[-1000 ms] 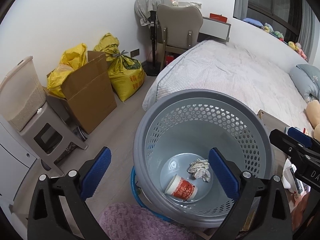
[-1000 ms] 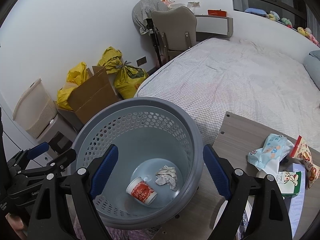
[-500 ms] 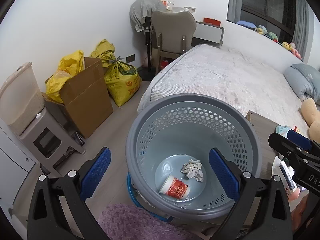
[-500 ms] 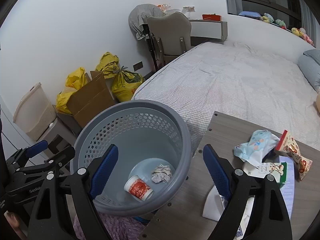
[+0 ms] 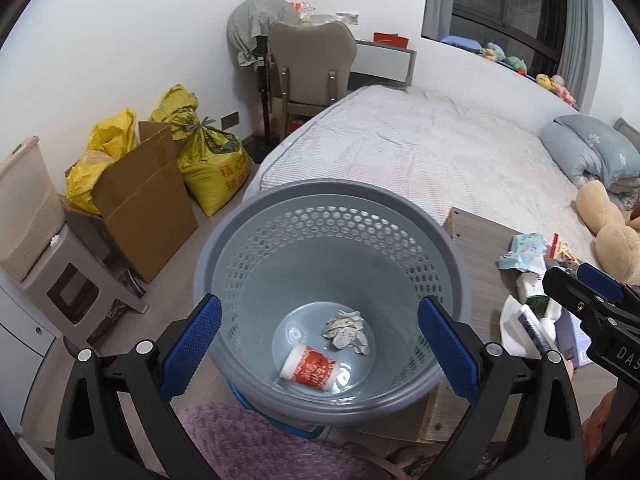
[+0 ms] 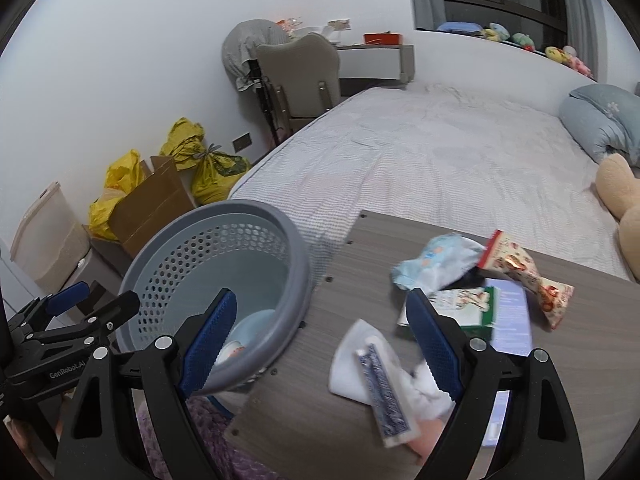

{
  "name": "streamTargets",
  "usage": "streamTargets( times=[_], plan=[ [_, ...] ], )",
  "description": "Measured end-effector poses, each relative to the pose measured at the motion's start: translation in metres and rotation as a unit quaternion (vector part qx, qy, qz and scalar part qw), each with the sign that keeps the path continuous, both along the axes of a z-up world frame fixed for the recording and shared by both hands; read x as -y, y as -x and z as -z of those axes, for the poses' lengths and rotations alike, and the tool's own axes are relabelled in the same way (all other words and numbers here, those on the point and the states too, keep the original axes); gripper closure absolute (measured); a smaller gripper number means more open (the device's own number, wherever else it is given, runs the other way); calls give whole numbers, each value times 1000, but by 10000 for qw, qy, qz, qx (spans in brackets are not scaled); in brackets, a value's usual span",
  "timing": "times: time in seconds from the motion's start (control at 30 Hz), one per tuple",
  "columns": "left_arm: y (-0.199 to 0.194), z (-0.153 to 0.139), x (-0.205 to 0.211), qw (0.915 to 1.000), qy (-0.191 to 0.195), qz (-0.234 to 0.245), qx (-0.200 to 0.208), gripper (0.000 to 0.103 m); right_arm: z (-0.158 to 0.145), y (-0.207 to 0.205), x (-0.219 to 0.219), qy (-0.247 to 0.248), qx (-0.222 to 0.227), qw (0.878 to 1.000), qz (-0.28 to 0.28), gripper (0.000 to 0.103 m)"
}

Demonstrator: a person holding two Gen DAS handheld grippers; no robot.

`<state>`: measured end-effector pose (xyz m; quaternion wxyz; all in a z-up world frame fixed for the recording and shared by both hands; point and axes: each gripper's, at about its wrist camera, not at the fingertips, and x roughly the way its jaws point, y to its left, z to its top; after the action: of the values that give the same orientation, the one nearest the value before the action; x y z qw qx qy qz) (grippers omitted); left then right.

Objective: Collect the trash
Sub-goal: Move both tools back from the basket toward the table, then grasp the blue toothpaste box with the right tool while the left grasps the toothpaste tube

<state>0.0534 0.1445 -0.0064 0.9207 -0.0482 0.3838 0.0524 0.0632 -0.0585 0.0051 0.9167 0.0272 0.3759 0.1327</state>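
Trash already binned: a red-and-white paper cup is lying on its side at the bottom of the grey perforated plastic basket, with a crumpled ball of white paper sitting just beside it.
Trash waiting: a pale blue wrapper, a red-edged snack packet, a green-and-white carton and a flat white sachet with a blue strip are lying on the grey wood-grain counter (the basket is standing just off its edge).
Left claw: hanging released over the basket mouth, gripping nothing.
Right claw: standing wide apart above the counter edge, nothing between its blue pads.
Beyond: a bed with a pale checked sheet is lying behind the counter.
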Motion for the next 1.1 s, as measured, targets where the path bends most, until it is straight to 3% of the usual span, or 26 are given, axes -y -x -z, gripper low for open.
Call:
streamTargets(
  times=[0.3,0.63,1.1],
  plan=[
    [0,2,37,9994,156,318,0,6,4,19,58,117,-35,9981,607,20],
    [-2,6,91,9968,105,785,-94,6,30,28,121,226,-343,9935,1060,20],
    [-7,18,133,9955,-198,891,-245,6,62,15,138,284,-620,9916,1102,20]
  ],
)
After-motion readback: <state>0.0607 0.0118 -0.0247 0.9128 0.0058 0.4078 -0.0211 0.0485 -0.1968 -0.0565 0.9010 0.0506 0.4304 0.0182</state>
